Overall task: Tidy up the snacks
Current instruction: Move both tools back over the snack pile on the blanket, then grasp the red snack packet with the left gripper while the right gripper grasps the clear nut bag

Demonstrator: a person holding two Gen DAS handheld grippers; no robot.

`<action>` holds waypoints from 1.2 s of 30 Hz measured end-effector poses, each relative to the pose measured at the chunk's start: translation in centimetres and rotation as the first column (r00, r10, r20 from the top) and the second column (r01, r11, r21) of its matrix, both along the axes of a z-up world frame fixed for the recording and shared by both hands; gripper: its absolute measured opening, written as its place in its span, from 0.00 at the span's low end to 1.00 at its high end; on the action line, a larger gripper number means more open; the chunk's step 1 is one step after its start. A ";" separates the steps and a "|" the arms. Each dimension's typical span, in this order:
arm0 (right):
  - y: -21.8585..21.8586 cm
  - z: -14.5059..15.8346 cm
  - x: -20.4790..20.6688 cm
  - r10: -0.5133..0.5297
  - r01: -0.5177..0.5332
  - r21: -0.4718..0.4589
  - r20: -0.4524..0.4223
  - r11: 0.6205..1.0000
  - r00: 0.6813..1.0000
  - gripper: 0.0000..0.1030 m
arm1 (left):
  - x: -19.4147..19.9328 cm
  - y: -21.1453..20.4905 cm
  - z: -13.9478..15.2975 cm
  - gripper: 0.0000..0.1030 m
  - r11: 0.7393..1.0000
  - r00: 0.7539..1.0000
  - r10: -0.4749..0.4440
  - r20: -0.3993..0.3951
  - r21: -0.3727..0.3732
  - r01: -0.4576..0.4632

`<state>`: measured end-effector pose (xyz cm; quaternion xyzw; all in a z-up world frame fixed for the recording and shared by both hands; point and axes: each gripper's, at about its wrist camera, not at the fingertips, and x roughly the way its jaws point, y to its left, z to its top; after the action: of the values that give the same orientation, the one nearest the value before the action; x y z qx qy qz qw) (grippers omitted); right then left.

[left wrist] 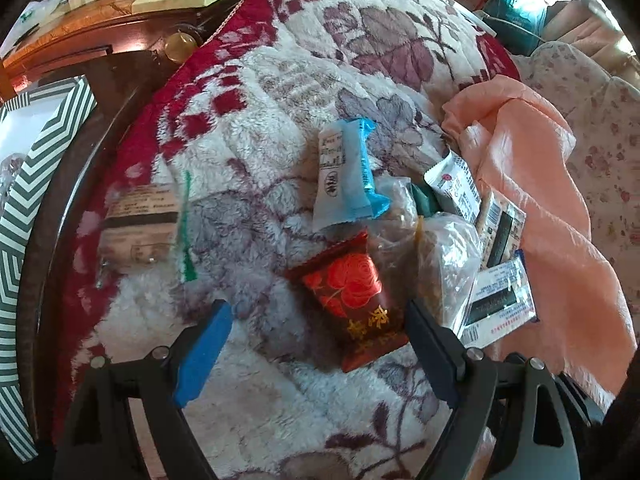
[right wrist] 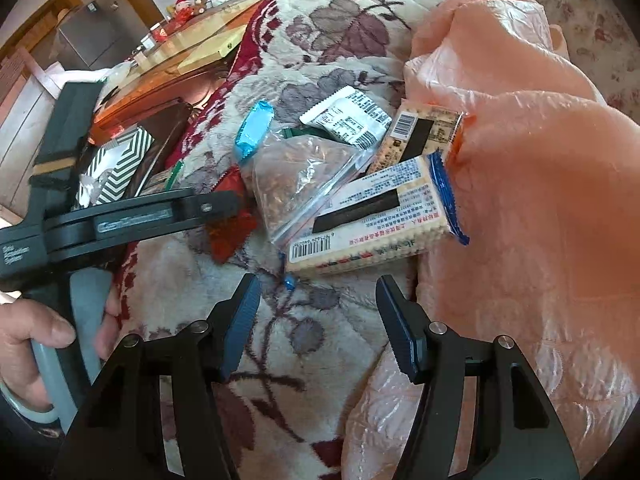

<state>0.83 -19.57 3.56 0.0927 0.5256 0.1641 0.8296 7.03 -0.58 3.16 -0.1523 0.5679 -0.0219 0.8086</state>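
Observation:
Snack packets lie in a heap on a flowered plush blanket (left wrist: 248,92). My left gripper (left wrist: 316,306) is open, and a dark red packet with a rose (left wrist: 352,296) lies between its jaws, close to the right finger (left wrist: 430,344); the pads do not press on it. Beyond are a blue-and-white packet (left wrist: 344,176), a clear bag of nuts (left wrist: 436,256) and a green-edged cracker pack (left wrist: 144,224). My right gripper (right wrist: 318,284) is open above bare blanket, just short of a blue-edged cracker pack (right wrist: 376,220). The left gripper (right wrist: 228,205) reaches in from the left over the red packet (right wrist: 230,236).
A peach cloth (right wrist: 520,160) is bunched on the right against the heap. A green-and-white striped box (left wrist: 40,168) sits at the left off the blanket. A white packet (right wrist: 348,116) and an orange-edged cracker pack (right wrist: 424,132) lie behind. A hand (right wrist: 36,332) holds the left gripper's handle.

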 end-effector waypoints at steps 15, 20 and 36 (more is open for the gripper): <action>-0.5 -0.2 0.3 -0.021 0.021 0.015 -0.003 1.000 1.000 0.59 | 0.3 -3.0 -0.6 0.56 0.994 0.997 -0.080 0.017 0.072 0.079; -0.4 0.4 0.1 -0.006 0.004 0.042 0.031 0.999 1.000 0.59 | -0.3 -2.4 0.0 0.30 0.994 0.993 -0.110 0.030 0.006 0.110; 7.9 2.5 6.9 0.427 -0.386 -0.241 0.153 0.891 0.891 0.65 | -5.1 3.4 2.9 0.30 0.994 0.992 -0.081 0.101 0.078 0.073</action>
<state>7.77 -11.69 6.09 -0.1226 0.4604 0.2885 0.8305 1.91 2.87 6.09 -0.0987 0.5310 -0.0397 0.8407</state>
